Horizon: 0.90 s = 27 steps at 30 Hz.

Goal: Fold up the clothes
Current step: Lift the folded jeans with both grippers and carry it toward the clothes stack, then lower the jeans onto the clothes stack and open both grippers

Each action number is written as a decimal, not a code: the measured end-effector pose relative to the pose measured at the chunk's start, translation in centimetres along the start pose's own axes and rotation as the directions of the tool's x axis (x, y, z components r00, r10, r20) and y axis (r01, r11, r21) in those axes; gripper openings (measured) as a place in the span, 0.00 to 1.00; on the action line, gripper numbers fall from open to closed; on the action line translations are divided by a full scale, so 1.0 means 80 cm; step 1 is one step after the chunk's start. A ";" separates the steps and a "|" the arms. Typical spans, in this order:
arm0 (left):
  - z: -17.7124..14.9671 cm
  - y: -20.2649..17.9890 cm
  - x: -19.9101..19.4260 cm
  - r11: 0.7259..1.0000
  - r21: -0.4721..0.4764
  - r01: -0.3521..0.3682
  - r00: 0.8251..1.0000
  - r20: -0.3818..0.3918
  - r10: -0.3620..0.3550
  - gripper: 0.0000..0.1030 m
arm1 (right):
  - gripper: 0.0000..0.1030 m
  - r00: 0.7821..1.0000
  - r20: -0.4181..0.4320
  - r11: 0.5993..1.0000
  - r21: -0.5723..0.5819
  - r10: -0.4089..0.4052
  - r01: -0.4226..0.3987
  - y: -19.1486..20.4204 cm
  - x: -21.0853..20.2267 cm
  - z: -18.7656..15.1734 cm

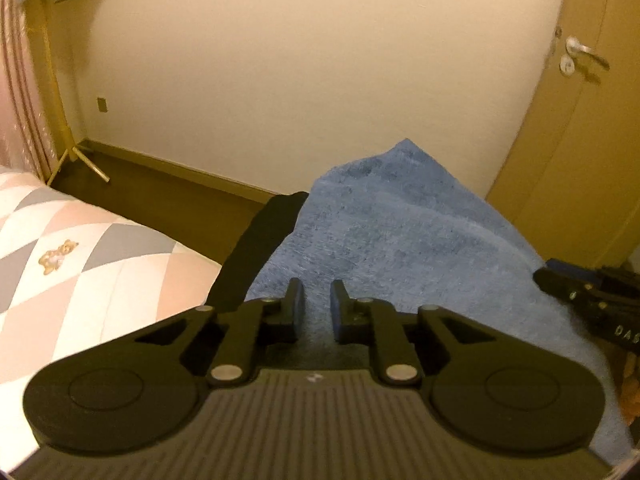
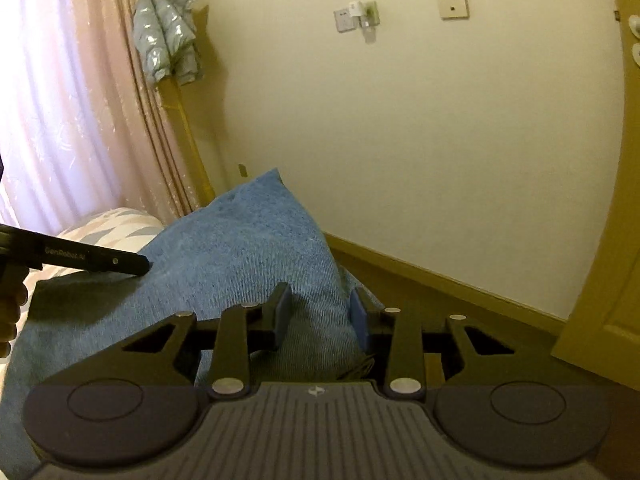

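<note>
In the left wrist view the left claw (image 1: 317,304) sits nearest, its two fingers spread with a clear gap between the blue pads (image 1: 298,304), gripping nothing; the blue garment (image 1: 384,232) shows through the gap. The fleecy fabric fills the middle of that view and rises to a peaked corner against the wall. A black strip (image 1: 256,252) lies along the garment's left edge; what it is cannot be told. To the left lies the bed (image 1: 80,264), covered in a quilt of pink, grey and white diamonds with a small teddy bear print (image 1: 58,257). The tip of the right claw (image 1: 560,280) reaches in from the right edge, over the garment's right side.

In the right wrist view the right claw (image 2: 320,312) is likewise released, fingers apart over the blue garment (image 2: 248,248), which drapes from the bed (image 2: 116,224) towards the floor. The left claw (image 2: 136,266) comes in from the left, its tip over the cloth, a hand (image 2: 10,316) on its grip.

Farther off are the dark floor (image 1: 160,196), the skirting, and the cream wall (image 2: 420,140) with sockets (image 2: 356,14). A pink curtain (image 2: 72,100) hangs at left, a pale padded jacket (image 2: 166,40) beside it, and a wooden door (image 1: 580,140) with a handle (image 1: 586,54) stands at right.
</note>
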<state>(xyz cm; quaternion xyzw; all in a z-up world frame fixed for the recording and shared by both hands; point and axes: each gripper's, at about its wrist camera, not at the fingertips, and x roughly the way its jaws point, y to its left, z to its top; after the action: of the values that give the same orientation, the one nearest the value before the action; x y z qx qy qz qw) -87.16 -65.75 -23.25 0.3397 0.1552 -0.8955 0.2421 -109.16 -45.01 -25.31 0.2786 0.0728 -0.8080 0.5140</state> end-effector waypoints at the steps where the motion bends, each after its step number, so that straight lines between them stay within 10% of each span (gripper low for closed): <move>1: 0.001 0.000 0.001 1.000 -0.002 -0.004 1.000 -0.006 0.004 0.14 | 0.35 1.000 0.003 1.000 -0.007 -0.010 0.010 0.002 0.008 -0.002; 9: 0.017 -0.027 -0.040 0.999 -0.028 -0.028 1.000 0.000 0.028 0.14 | 0.36 0.997 -0.058 0.999 0.012 0.045 -0.044 0.021 -0.051 0.014; 19: -0.077 -0.131 -0.156 0.976 -0.120 0.181 0.983 0.023 -0.180 0.15 | 0.40 0.979 -0.131 0.988 0.000 0.154 -0.155 0.009 -0.052 0.025; 27: -0.129 -0.170 -0.106 0.996 -0.085 0.031 0.999 -0.008 -0.032 0.13 | 0.42 0.960 -0.175 0.976 0.052 0.218 -0.212 -0.006 -0.046 0.013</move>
<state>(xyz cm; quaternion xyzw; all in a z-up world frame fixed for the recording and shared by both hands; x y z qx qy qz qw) -83.48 -47.05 -23.35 0.3308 0.1996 -0.8902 0.2413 -108.76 -42.27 -22.59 0.3652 0.0749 -0.7199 0.5855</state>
